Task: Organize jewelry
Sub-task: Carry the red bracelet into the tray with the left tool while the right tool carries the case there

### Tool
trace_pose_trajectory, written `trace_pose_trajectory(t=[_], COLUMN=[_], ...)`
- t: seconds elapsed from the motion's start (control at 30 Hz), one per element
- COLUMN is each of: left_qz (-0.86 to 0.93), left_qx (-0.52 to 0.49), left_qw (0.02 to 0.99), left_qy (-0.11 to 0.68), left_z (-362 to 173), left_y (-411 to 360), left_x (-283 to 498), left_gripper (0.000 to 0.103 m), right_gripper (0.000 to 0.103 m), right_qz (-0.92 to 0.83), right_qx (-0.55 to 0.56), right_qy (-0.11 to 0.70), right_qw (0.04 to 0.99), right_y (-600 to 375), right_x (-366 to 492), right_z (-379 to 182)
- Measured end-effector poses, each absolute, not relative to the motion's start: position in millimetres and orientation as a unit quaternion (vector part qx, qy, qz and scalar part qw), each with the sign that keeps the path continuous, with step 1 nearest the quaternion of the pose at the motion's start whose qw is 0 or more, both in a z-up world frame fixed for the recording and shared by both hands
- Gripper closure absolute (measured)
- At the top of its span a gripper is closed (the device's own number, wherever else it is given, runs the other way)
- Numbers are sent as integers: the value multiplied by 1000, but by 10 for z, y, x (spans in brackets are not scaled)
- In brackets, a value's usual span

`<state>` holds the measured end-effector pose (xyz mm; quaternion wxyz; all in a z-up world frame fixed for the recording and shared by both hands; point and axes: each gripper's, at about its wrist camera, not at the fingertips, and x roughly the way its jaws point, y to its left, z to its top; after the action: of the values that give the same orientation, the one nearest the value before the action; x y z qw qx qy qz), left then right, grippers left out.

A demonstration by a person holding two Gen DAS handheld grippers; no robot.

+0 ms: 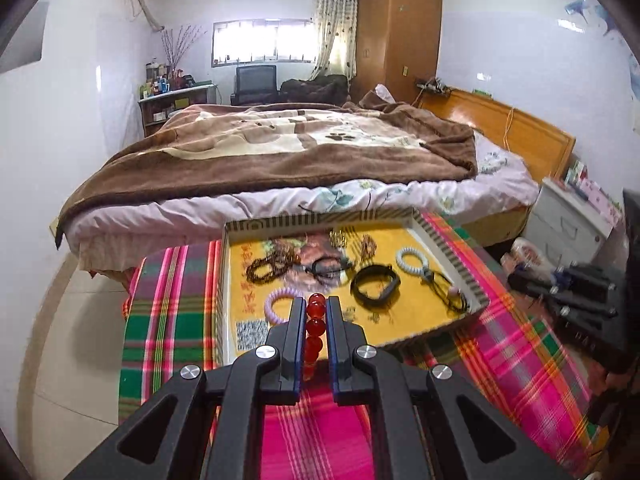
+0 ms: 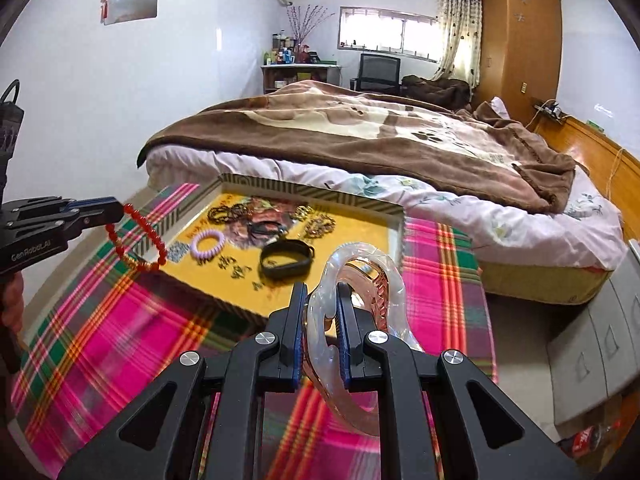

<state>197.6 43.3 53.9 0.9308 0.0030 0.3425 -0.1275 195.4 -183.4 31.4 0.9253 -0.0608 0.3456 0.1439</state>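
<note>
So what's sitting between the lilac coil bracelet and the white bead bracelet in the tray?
The black band, lying flat on the yellow tray floor; the left wrist view shows it.

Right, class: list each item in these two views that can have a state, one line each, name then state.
left gripper: shut on the red bead bracelet
red bead bracelet: held, dangling above the plaid cloth
right gripper: shut on the clear plastic piece
clear plastic piece: held, lifted
jewelry tray: open, holding bracelets
black band: lying flat in tray
</note>
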Motion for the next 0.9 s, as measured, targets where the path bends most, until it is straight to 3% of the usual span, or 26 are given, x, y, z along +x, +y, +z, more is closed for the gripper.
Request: trace_pose_trajectory(t=[0.27, 0.53, 0.9], left_qz=[-136, -146, -124], left_qx=[-20, -43, -51], left_qw=[928, 909, 897], left_qy=[347, 388, 420], left_z=[472, 62, -284], left_y=[510, 440, 502], left_x=[2430, 2877, 3004], left_gripper=[94, 94, 93], right_gripper=[89, 89, 89], right_qz=[164, 170, 179], right_qx=[-49, -72, -98], right_qy=[379, 424, 427], right_qw=[909, 887, 881], right_y=[-1631, -1459, -1332], right_x=[2342, 2636, 2718], right_z=[80, -307, -339])
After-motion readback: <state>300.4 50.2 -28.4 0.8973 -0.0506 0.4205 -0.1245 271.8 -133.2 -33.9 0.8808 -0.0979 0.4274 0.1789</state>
